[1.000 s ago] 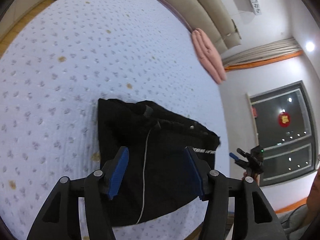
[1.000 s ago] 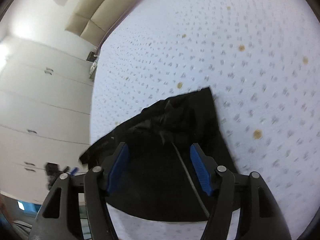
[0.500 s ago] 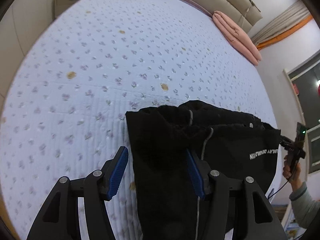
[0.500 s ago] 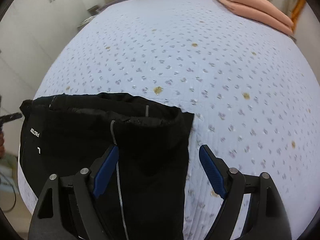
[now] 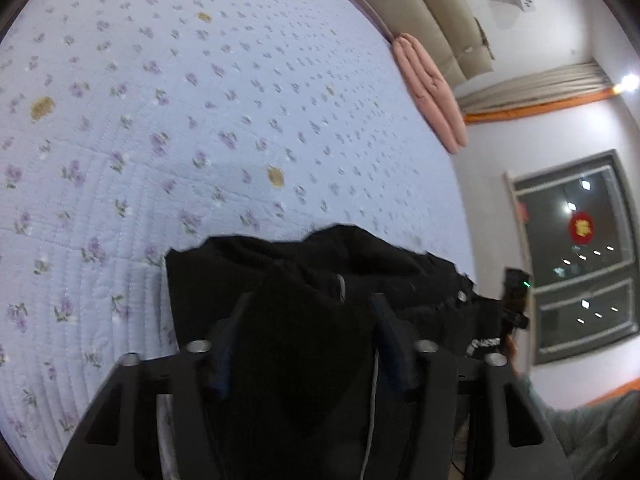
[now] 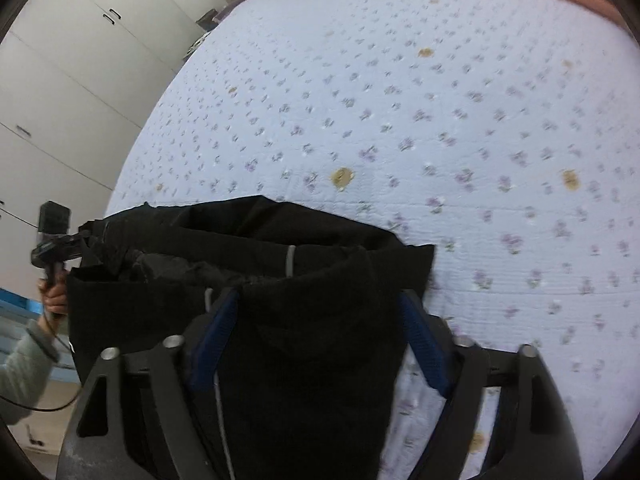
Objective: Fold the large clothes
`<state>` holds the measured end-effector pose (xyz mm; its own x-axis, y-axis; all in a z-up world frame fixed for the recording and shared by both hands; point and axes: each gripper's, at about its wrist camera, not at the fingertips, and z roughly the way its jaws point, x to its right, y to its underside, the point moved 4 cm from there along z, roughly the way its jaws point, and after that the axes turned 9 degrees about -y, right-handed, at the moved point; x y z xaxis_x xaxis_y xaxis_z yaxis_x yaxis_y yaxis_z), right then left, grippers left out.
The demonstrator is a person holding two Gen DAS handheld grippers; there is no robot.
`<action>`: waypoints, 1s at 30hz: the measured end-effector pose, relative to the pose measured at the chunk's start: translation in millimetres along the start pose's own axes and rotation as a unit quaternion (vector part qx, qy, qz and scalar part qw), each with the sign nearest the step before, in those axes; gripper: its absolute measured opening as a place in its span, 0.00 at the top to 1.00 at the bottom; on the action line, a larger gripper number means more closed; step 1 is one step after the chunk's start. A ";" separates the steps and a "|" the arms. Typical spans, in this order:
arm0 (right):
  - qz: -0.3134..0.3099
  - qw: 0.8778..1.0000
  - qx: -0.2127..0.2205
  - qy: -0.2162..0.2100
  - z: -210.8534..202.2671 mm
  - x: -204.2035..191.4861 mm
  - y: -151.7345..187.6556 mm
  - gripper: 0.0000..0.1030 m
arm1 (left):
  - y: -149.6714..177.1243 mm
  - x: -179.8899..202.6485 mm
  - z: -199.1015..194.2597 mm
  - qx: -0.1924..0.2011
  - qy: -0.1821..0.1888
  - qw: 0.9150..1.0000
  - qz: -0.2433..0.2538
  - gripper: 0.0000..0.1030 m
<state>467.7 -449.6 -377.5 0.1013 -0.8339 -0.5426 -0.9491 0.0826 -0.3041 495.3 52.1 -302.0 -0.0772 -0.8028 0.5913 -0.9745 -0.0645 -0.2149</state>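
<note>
A bed (image 5: pixel 168 92) carries everything, covered by a pale lavender quilted bedspread (image 6: pixel 500 128) printed with small purple flower sprigs and scattered yellow-brown round spots. A black garment (image 5: pixel 320 280) with a pale drawstring and white lettering lies on its near edge. At the far right corner, beside the beige padded headboard (image 5: pixel 436 12), rests a folded pink blanket (image 5: pixel 430 88). It also shows at the top edge of the right wrist view.
</note>
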 end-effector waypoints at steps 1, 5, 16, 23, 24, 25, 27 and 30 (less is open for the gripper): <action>0.004 1.000 0.001 0.007 0.0 0.0 2.1 0.68 | 0.0 1.7 0.6 0.001 -0.011 1.000 0.001 0.79; -0.004 0.997 0.053 0.054 -32.2 -14.3 9.5 0.79 | 4.1 19.4 -27.4 0.059 -0.073 0.996 0.011 0.88; -0.093 0.958 0.155 0.222 -60.8 -68.0 -78.4 0.81 | -69.3 60.3 -75.1 0.177 -0.126 0.976 0.026 0.88; -0.034 0.965 0.034 0.258 59.8 -6.4 -79.6 0.82 | -61.8 -9.1 41.1 0.058 -0.216 0.975 -0.016 0.87; -0.030 0.965 0.028 0.257 64.5 -1.8 -75.5 0.82 | -57.6 -13.3 49.0 0.051 -0.219 0.974 -0.016 0.87; -0.024 0.966 0.020 0.256 72.5 2.4 -71.9 0.82 | -55.0 -16.1 53.4 0.049 -0.221 0.974 -0.015 0.85; -0.022 0.965 0.017 0.260 81.5 6.7 -69.1 0.80 | -52.4 -24.6 63.5 0.038 -0.236 0.971 -0.015 0.77; -0.014 0.963 0.011 0.268 91.8 10.7 -68.1 0.77 | -57.3 -31.1 64.6 0.032 -0.221 0.974 -0.030 0.74</action>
<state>560.8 -414.0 -434.4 -0.0476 -0.9974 -0.0544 -0.9413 0.0630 -0.3316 567.2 42.4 -358.3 0.0919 -0.9722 0.2156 -0.9582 -0.1453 -0.2465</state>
